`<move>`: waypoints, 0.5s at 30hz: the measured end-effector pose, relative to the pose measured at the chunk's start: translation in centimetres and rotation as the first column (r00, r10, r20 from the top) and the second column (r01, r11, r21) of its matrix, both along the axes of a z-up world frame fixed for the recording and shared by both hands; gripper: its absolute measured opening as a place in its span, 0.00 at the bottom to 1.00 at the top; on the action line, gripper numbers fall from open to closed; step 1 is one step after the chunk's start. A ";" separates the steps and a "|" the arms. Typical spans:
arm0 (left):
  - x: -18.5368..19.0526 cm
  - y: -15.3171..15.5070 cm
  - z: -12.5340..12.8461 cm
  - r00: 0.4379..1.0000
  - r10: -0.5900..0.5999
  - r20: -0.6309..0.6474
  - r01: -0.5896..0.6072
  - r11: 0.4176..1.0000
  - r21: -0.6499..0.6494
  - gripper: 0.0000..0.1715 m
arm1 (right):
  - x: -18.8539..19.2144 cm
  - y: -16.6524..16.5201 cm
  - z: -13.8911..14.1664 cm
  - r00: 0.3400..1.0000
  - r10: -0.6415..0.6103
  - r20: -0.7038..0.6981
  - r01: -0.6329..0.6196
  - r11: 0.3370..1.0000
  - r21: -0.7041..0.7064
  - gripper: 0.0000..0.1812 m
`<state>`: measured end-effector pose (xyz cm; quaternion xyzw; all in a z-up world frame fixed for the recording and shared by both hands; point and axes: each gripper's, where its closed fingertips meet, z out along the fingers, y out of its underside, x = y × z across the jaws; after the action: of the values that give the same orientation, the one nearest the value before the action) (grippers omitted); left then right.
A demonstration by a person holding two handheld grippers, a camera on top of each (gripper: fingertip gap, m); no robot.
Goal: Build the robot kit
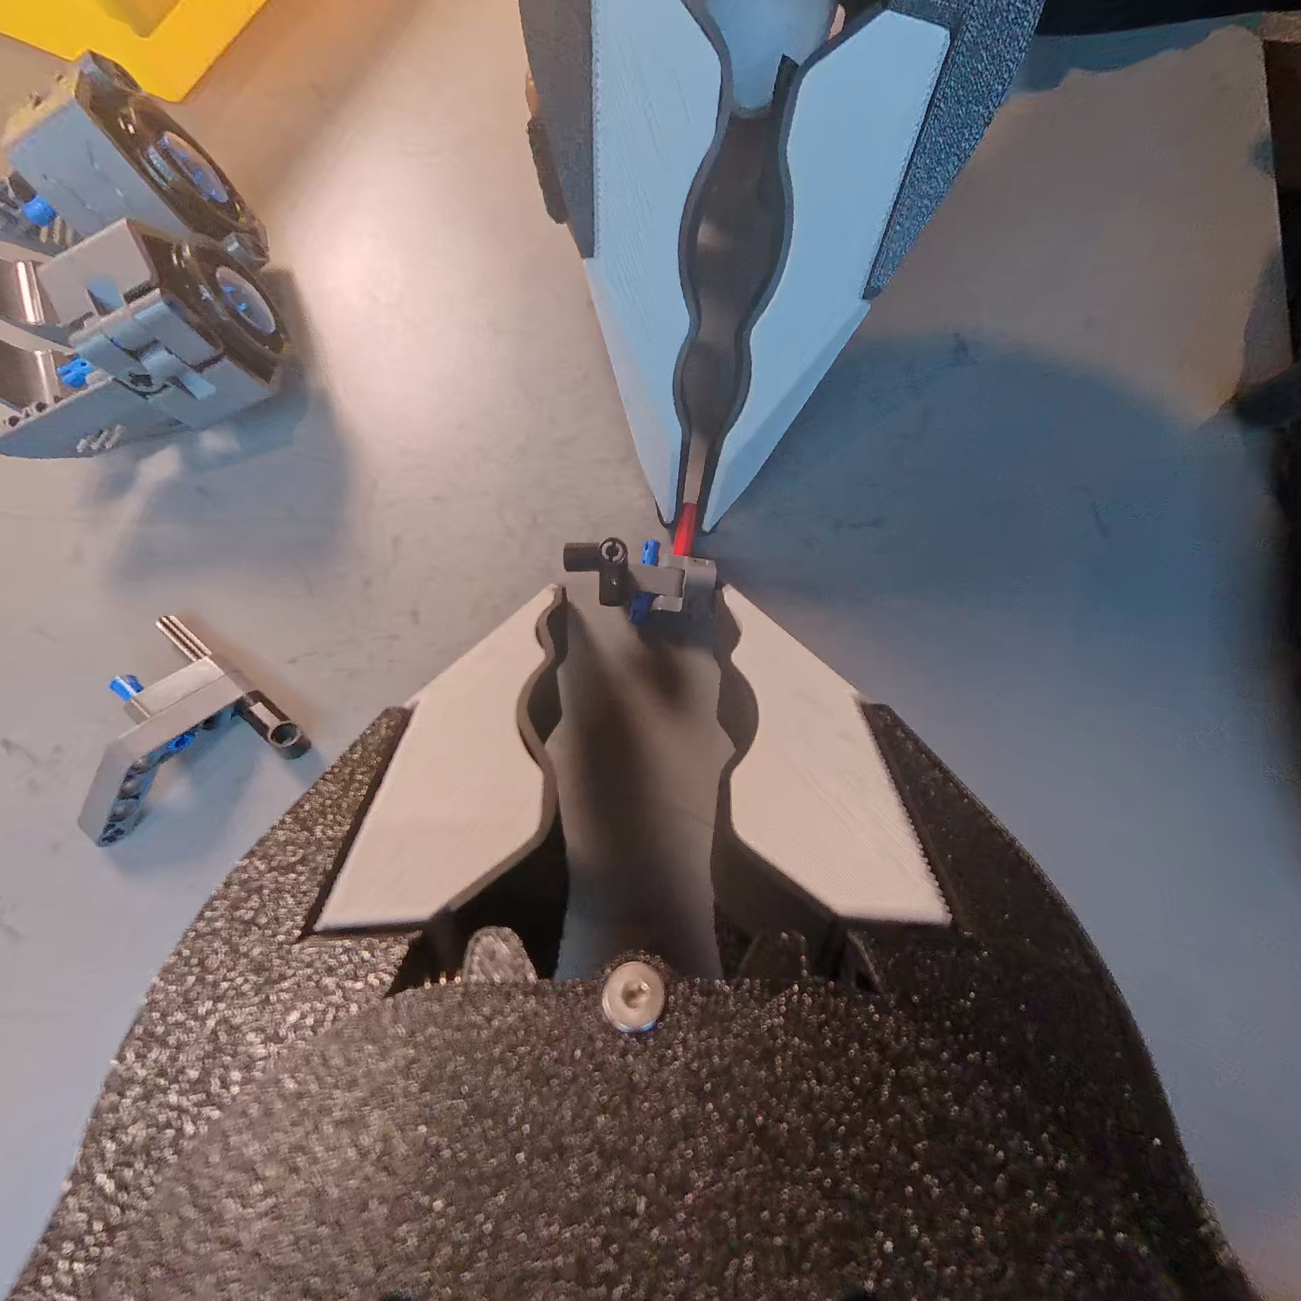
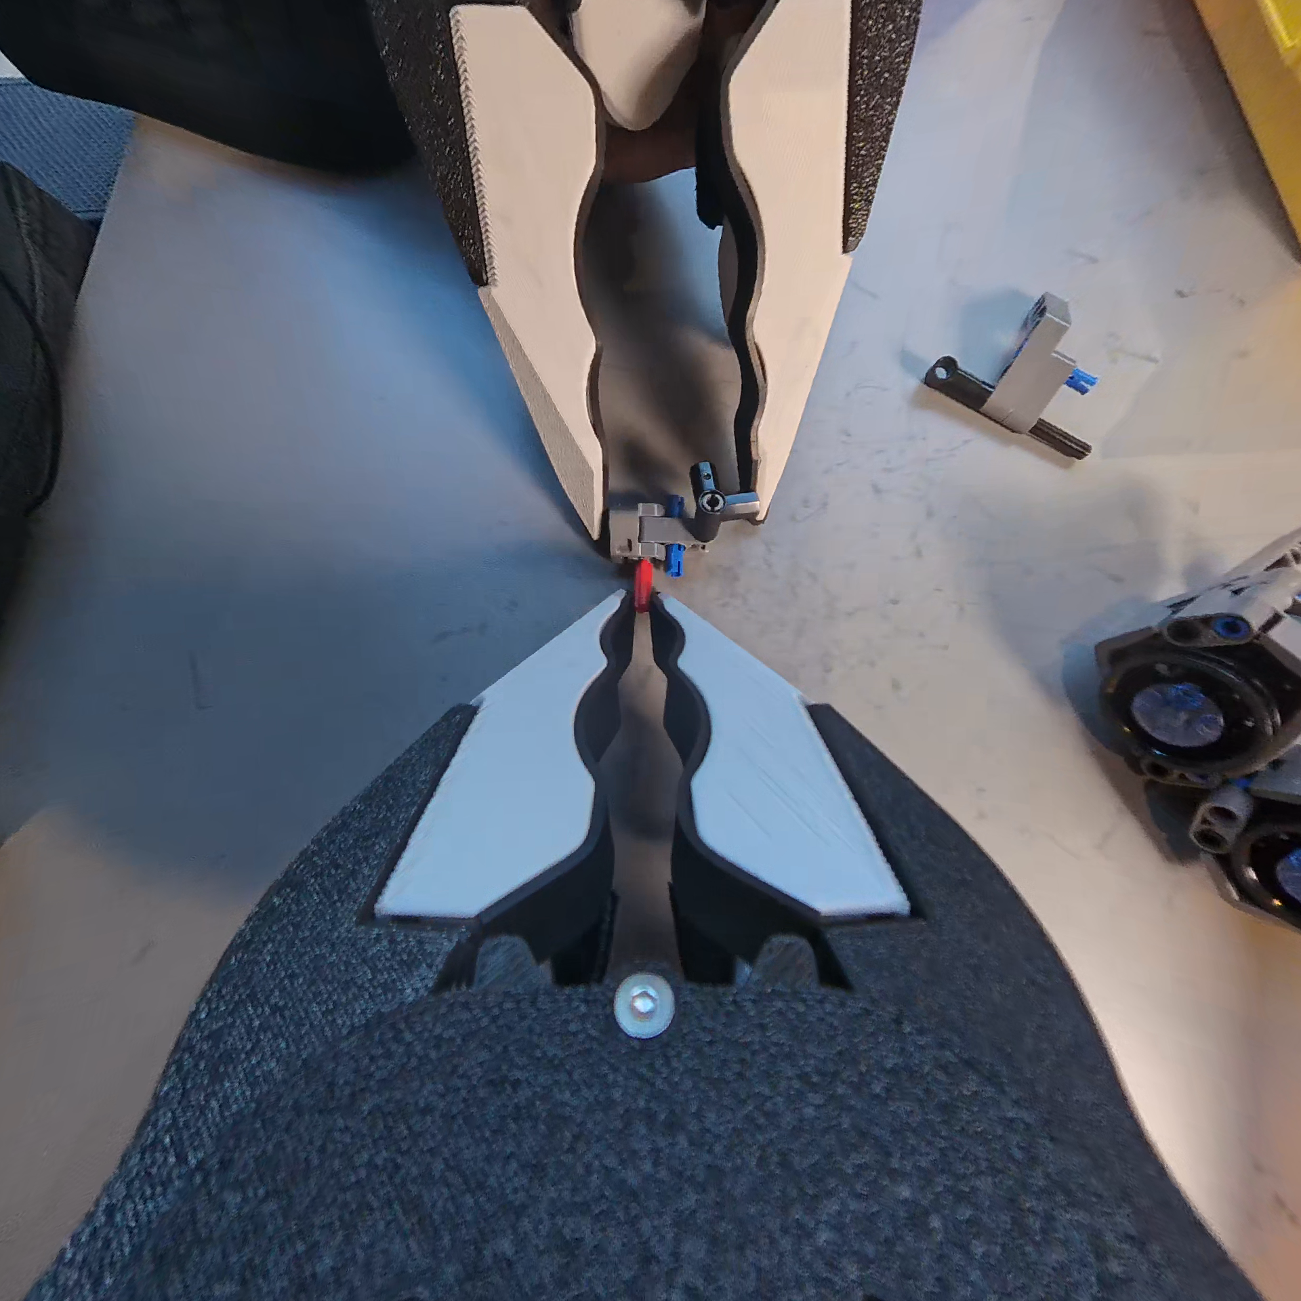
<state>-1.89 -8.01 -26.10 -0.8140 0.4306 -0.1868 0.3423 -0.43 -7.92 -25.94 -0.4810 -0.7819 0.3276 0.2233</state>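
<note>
left gripper (image 1: 637, 598): jaws fairly wide, small grey brick assembly (image 1: 651, 574) sits between the tips; the grey block end is against the right tip, the black connector end reaches toward the left tip. Looks held at the tips, but whether both tips press on it I can't tell
right gripper (image 2: 639, 597): jaws narrow, nearly together, pinching a short red pin (image 2: 642, 583) at the very tips
red pin: other end meets the grey block of the assembly; grippers face each other tip to tip over the table (image 1: 422, 281)
assembly detail: grey block, black cross connector, blue pegs sticking out above & below
2nd sub-assembly (image 1: 190, 732): grey L-shaped beam w/ black axle, black tube and blue peg, lying flat on the table to the left gripper's left, well apart from both grippers
larger build (image 1: 141, 267): grey/black, two round black housings w/ blue centres, at table's far-left in left wrist view, right edge in right wrist view
yellow thing (image 1: 141, 35): corner only, beyond the larger build
between the tips: only the pin & assembly; dark shadow of both grippers on the table
</note>
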 end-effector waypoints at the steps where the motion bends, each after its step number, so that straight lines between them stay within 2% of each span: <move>1: 0.0 0.0 0.0 1.000 -0.003 -0.003 0.003 1.000 0.002 0.23 | 0.0 0.0 0.0 1.000 -0.005 0.000 0.005 1.000 0.000 0.01; 5: 0.3 -0.3 0.0 1.000 -0.015 -0.016 0.015 1.000 0.013 0.18 | -0.1 0.0 0.0 1.000 -0.022 -0.003 0.022 1.000 -0.003 0.01; 15: 0.4 -0.4 0.0 1.000 -0.006 -0.014 0.006 1.000 0.015 0.16 | -0.1 0.1 0.0 0.998 -0.058 -0.020 0.058 0.998 -0.001 0.01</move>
<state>-1.52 -8.41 -26.12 -0.8113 0.4369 -0.1789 0.3448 -0.57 -7.84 -25.94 -0.5002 -0.7653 0.3261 0.2402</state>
